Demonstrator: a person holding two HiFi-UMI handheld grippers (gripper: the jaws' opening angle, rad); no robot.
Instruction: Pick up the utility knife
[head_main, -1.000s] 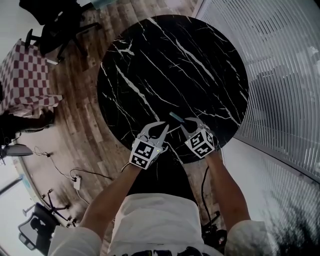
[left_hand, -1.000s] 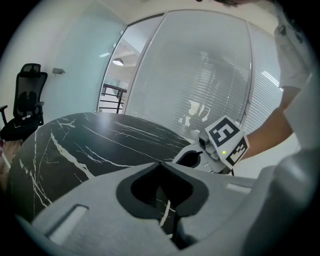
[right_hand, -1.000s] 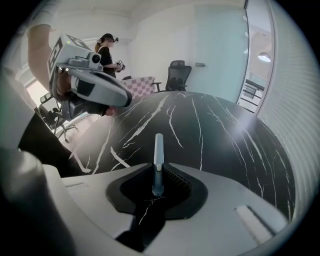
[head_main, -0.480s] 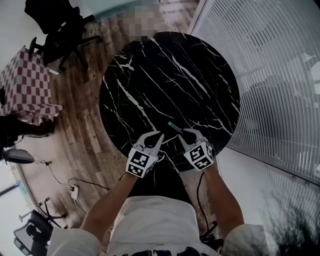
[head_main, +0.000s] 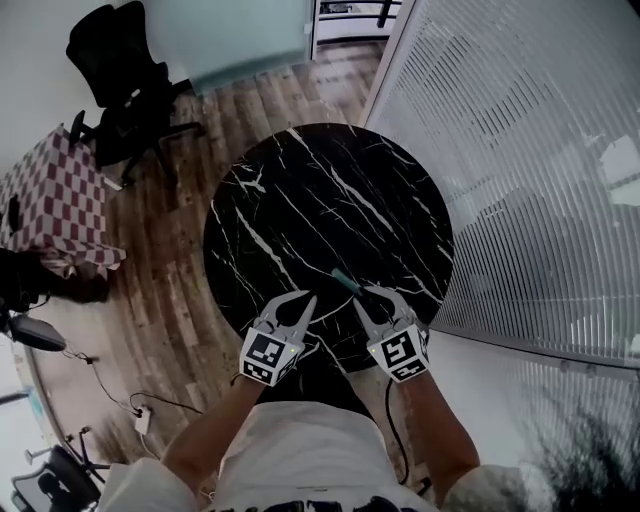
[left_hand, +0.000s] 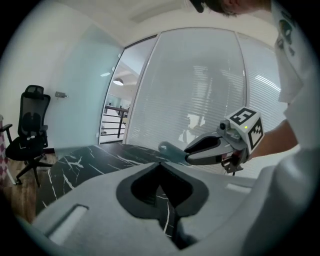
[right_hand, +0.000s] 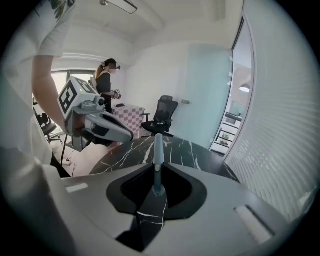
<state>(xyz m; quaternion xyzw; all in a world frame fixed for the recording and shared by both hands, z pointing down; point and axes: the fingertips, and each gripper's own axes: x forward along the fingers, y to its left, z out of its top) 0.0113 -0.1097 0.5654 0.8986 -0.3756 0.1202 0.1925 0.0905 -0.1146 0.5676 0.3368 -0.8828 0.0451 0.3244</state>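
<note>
The utility knife (head_main: 345, 279), slim and teal-grey, sticks out forward from my right gripper (head_main: 364, 297), which is shut on its rear end. In the right gripper view the knife (right_hand: 157, 155) stands pinched between the jaws, pointing up and away over the table. Both grippers hang above the near edge of the round black marble table (head_main: 330, 200). My left gripper (head_main: 307, 300) is beside it on the left, shut with nothing in it (left_hand: 160, 164). The left gripper view shows the right gripper (left_hand: 189, 154) with the knife's tip (left_hand: 167, 149) poking out.
A wall of window blinds (head_main: 520, 150) runs along the right of the table. A black office chair (head_main: 120, 70) and a checked cloth (head_main: 50, 190) stand on the wooden floor at the left. Cables (head_main: 140, 420) lie near my feet. Another person (right_hand: 107, 80) stands far back.
Both grippers have risen well off the table, the right one carrying the knife up with it. The table now looks smaller and farther below in the head view.
</note>
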